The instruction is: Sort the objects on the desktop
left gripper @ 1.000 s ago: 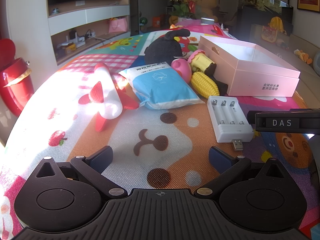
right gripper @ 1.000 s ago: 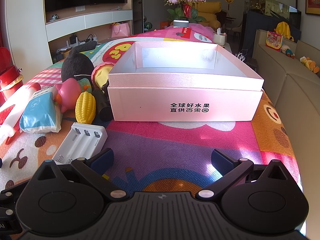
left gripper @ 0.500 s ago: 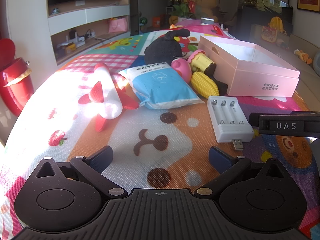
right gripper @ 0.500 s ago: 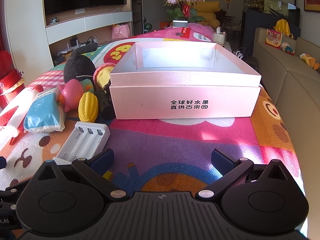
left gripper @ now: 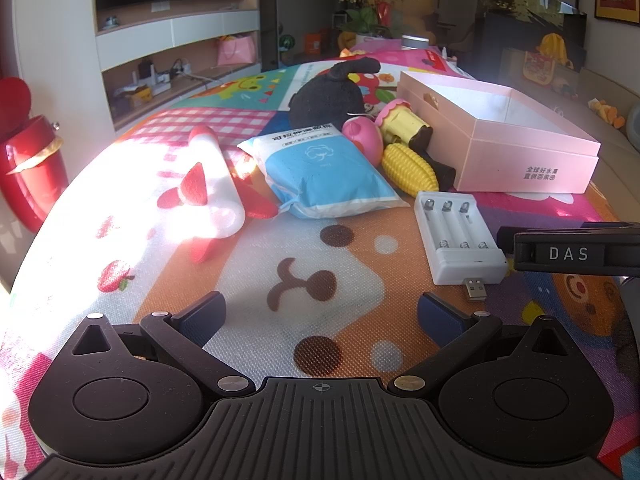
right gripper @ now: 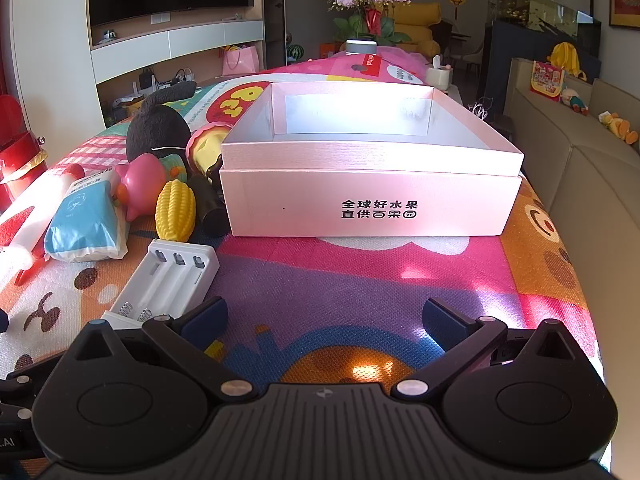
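An open pink box (left gripper: 520,148) (right gripper: 372,196) sits on the colourful mat, empty inside. Left of it lie a white battery charger (left gripper: 456,236) (right gripper: 168,280), a yellow toy corn (left gripper: 408,168) (right gripper: 175,210), a pink toy (left gripper: 362,140) (right gripper: 140,184), a blue tissue pack (left gripper: 324,172) (right gripper: 86,216), a black plush (left gripper: 328,96) (right gripper: 158,128) and a white-and-red rocket toy (left gripper: 212,184). My left gripper (left gripper: 320,316) is open and empty, short of the charger. My right gripper (right gripper: 324,320) is open and empty, facing the box, its left finger beside the charger.
The right gripper's body marked DAS (left gripper: 572,252) juts in at the right of the left wrist view. A red bin (left gripper: 28,160) stands left of the table. A beige sofa (right gripper: 592,184) runs along the right. A flower pot (right gripper: 370,12) stands beyond the far end.
My right gripper has drawn back and drifted slightly right; the box and charger look a little farther away. The left gripper has not moved.
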`<action>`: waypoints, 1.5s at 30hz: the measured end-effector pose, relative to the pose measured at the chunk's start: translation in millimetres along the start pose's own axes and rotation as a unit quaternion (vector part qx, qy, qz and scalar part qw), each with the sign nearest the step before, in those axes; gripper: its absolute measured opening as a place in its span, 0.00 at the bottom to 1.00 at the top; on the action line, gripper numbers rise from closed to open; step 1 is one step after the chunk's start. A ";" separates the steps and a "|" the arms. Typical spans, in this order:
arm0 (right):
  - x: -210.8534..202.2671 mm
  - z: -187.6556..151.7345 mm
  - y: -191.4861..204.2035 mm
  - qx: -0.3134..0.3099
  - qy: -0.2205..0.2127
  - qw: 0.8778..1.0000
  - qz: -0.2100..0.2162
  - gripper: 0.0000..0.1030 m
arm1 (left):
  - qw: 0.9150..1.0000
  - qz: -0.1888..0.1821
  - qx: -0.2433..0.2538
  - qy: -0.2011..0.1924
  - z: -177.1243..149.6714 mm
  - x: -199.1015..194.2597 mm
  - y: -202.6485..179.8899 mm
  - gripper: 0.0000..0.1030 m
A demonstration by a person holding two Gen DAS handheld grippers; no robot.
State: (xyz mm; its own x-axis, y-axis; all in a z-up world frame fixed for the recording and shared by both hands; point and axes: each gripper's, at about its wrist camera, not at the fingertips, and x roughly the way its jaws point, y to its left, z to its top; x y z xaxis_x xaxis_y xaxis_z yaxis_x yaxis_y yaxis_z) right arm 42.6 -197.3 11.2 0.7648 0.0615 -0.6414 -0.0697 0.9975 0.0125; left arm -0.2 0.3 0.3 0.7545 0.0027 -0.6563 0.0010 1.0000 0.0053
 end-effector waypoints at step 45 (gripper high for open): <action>-60.4 -40.2 -10.1 -0.020 0.041 0.999 0.018 1.00 | 0.997 -0.047 0.052 0.016 14.1 13.8 8.5 1.00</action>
State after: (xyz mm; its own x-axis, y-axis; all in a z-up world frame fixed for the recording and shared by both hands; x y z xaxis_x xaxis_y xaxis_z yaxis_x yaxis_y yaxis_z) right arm -28.6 -212.6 19.0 0.7069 0.0929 -0.7012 -0.1231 0.9924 0.0074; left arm 19.5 8.8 1.9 0.7269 -0.0902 -0.6808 0.1402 0.9900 0.0185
